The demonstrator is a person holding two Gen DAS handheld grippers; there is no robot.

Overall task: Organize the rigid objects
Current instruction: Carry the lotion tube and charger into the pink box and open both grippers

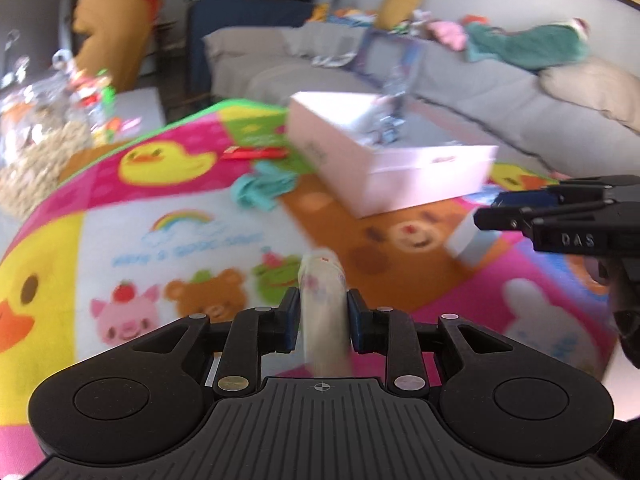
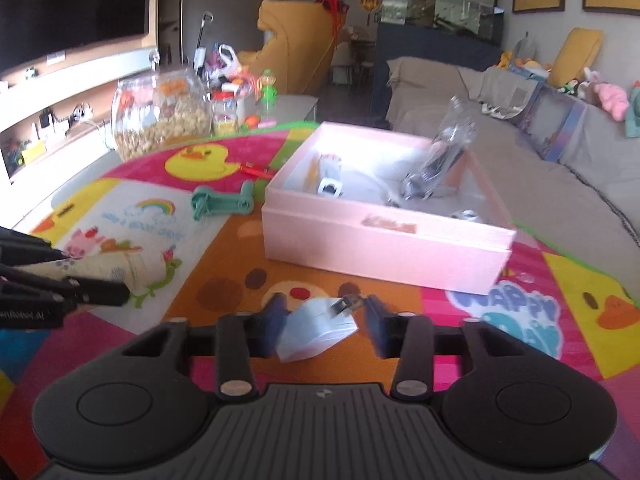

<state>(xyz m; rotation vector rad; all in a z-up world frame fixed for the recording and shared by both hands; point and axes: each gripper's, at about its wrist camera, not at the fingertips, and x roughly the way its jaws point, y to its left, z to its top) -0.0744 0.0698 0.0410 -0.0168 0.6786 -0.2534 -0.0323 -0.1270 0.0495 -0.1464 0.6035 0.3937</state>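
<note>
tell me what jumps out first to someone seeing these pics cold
The open pink box in the middle of the bright cartoon play mat draws the eye first, with a clear plastic bottle leaning inside it. Next come the two tools: the left tool is clamped on a cream tube, and the right tool hangs open around a white charger plug on the mat.

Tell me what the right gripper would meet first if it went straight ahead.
Likely the pink box: its near wall lies ahead of the right gripper, past the white charger between its fingers. Depth and height are unclear.
</note>
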